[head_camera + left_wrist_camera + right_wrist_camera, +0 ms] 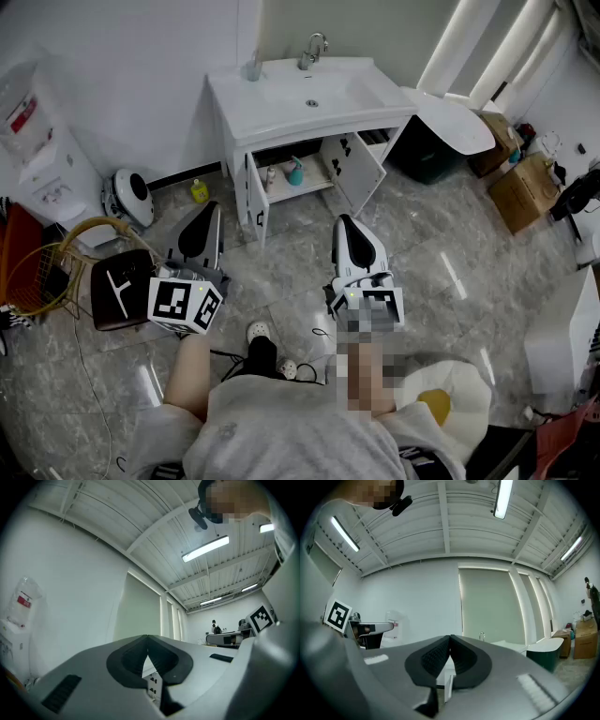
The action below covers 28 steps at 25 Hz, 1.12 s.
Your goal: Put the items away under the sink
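The left gripper (212, 210) and right gripper (343, 223) are both pressed together, with nothing in them. A yellow bottle (199, 191) stands on the floor by the wall, left of the cabinet (361, 173), whose doors are open. A blue bottle (294, 172) sits inside. I think the yellow one comes next: spread the jaws first, go low, grab its middle, keep it upright. Only the head view shows the floor and bottles; both gripper views look up at wall and ceiling.
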{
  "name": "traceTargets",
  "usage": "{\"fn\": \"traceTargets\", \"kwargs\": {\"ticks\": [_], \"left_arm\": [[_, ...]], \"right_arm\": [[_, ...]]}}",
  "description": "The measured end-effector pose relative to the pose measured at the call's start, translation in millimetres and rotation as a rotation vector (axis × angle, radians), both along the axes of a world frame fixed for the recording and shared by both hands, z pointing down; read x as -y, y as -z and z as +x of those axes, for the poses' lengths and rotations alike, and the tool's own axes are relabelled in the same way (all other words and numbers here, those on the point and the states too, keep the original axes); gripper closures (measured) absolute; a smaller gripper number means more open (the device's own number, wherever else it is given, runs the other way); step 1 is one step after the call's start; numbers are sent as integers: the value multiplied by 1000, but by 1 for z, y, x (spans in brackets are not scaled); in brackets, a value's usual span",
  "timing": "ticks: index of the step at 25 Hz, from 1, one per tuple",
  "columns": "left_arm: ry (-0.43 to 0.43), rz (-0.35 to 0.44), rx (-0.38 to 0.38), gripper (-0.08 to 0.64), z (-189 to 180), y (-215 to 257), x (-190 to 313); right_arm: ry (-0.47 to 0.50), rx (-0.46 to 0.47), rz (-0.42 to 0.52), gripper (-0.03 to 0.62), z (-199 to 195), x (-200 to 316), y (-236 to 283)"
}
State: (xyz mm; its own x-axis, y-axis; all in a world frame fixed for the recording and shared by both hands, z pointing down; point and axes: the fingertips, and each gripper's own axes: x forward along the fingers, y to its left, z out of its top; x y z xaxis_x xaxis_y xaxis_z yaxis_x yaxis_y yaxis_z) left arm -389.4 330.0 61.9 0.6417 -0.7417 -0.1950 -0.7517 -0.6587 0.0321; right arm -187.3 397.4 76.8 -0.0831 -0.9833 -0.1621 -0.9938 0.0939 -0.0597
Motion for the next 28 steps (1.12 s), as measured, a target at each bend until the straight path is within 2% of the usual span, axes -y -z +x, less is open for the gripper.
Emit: {"fn": "traceTargets", "kwargs": {"ticks": [14,28], "left_arm": [[-29,24,17,552,16,10,28],[-33,54,-2,552,22,25,120]], "right_arm": [[-22,6,12,583,12,30,6],[-19,15,51,583,20,115,17]]}}
